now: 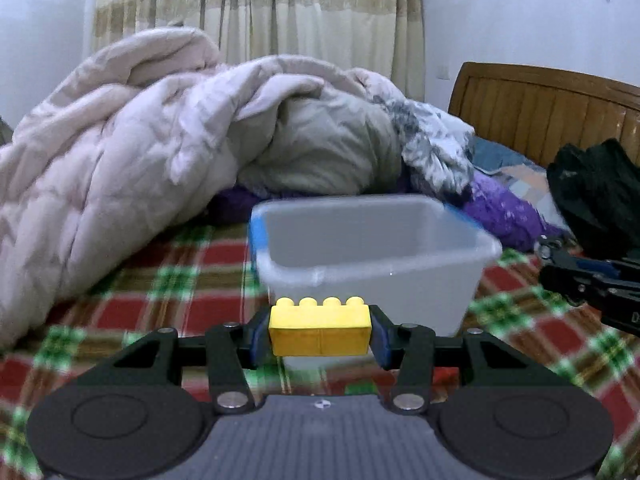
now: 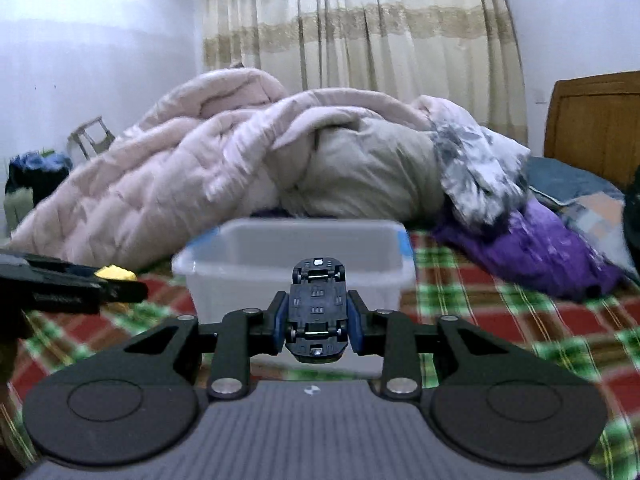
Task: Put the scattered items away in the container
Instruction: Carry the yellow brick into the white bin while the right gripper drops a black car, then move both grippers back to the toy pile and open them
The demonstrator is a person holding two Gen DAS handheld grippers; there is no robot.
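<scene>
yellow brick clamped in left gripper, toy car in right gripper

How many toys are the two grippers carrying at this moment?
2. A yellow brick sits in the left gripper; an upside-down toy car in the right gripper. Others may be hidden.

Dim cool light; motion blur; fisheye bending, dark corners.

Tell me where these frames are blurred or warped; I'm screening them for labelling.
Left wrist view: yellow brick sharp, plastic bin and plaid blanket motion-smeared, headboard bowed by fisheye. Right wrist view: toy car crisp, blanket smeared, corners vignetted.
</scene>
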